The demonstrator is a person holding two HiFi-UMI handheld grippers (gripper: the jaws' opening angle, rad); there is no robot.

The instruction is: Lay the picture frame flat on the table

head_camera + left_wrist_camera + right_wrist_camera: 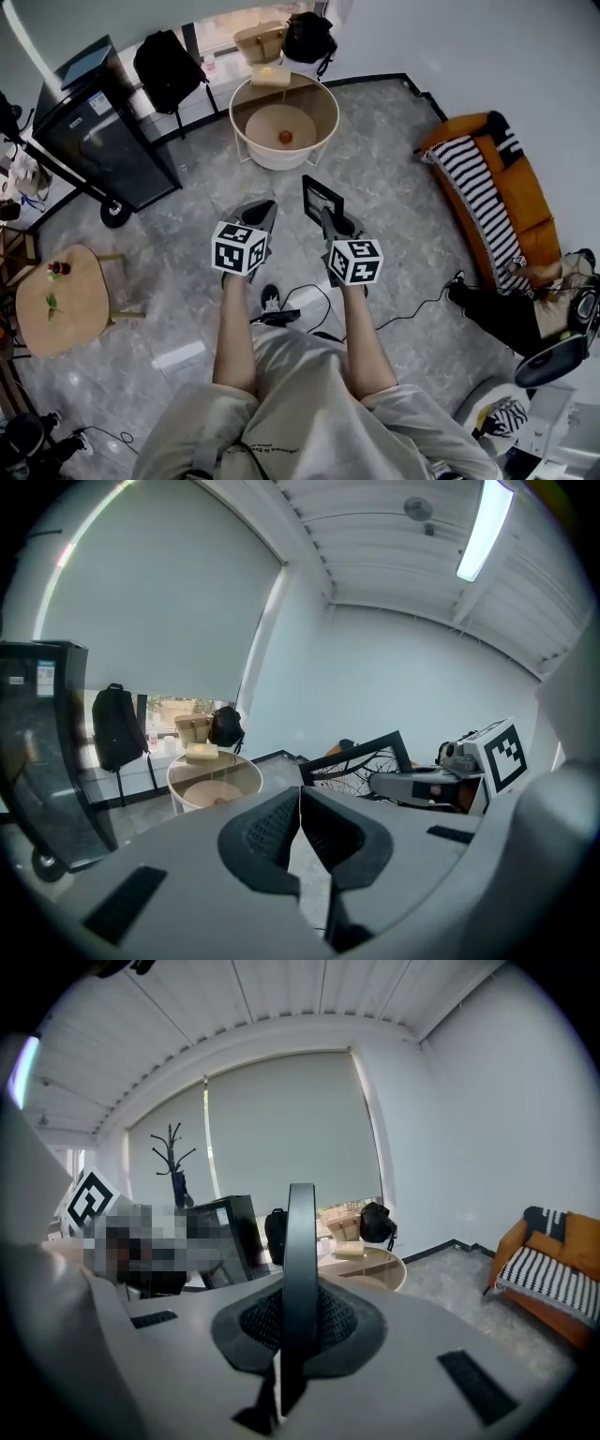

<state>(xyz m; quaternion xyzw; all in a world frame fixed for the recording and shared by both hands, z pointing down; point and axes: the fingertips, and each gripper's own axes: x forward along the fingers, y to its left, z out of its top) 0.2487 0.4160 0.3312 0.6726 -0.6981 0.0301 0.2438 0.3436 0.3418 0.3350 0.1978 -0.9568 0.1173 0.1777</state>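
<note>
White-walled and round, the bench [272, 157] stands well ahead of both grippers. Over the floor, the black picture frame [322, 198] is held upright, pinched along one thin edge by the right gripper's [331, 221] jaws. With so narrow a hold it may pivot or slip. The left gripper [261, 212], jaws together on nothing, gives no support.

Lounge-style living space: marble-tiled floor [187, 234], orange sofa [525, 202], round glass-topped coffee table [281, 159], small wooden side table [66, 309], wheeled display screen [103, 141].
</note>
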